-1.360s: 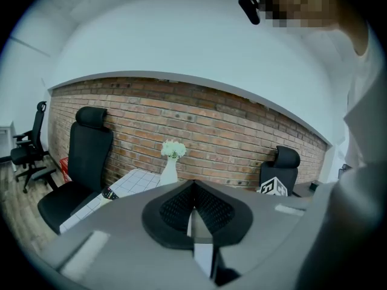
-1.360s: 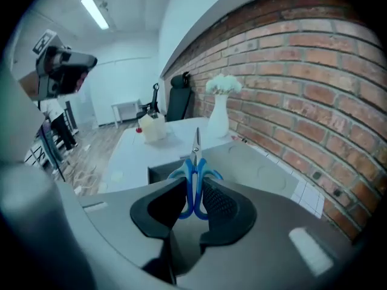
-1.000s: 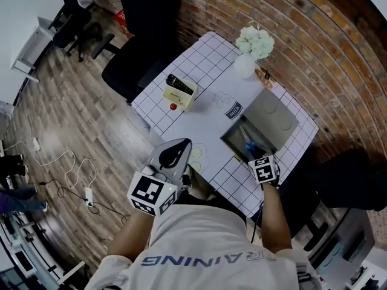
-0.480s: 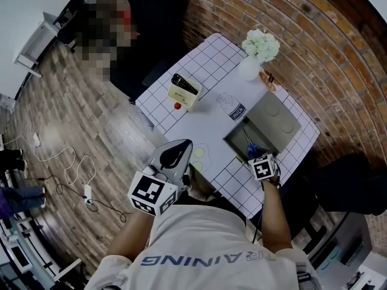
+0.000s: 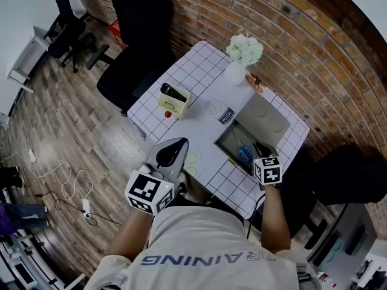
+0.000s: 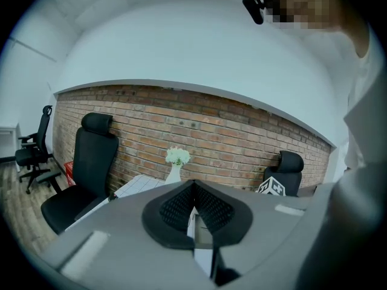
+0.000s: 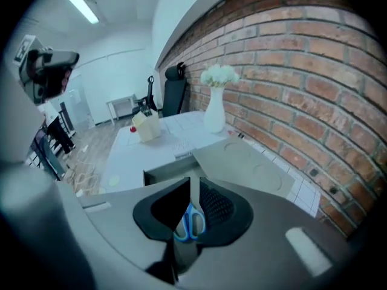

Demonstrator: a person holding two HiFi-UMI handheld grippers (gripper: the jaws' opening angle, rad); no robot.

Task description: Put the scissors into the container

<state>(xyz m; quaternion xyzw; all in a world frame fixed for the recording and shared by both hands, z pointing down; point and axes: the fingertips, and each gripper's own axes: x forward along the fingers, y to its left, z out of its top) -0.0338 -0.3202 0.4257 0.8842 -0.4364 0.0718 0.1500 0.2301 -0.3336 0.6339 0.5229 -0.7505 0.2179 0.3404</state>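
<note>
The blue-handled scissors (image 5: 243,154) lie inside the grey container (image 5: 228,139), whose lid (image 5: 268,117) stands folded back toward the brick wall. My right gripper (image 5: 261,148) hovers over the container's near right corner, apart from the scissors. In the right gripper view the scissors (image 7: 192,222) show through the narrow gap of the right gripper (image 7: 193,189), down in the container (image 7: 163,173). My left gripper (image 5: 174,151) hangs at the table's near edge. In the left gripper view the left gripper (image 6: 193,186) has its jaws touching, with nothing held.
A white vase of flowers (image 5: 240,56), a small dish (image 5: 257,83), a milk jar (image 5: 222,112) and a yellow box (image 5: 171,98) with a red ball (image 5: 169,115) stand on the grid table. Black chairs (image 5: 136,47) flank it.
My right gripper has drawn slightly back and right from the container, while the scissors stay lying inside. The left gripper has barely moved. The head view has shifted.
</note>
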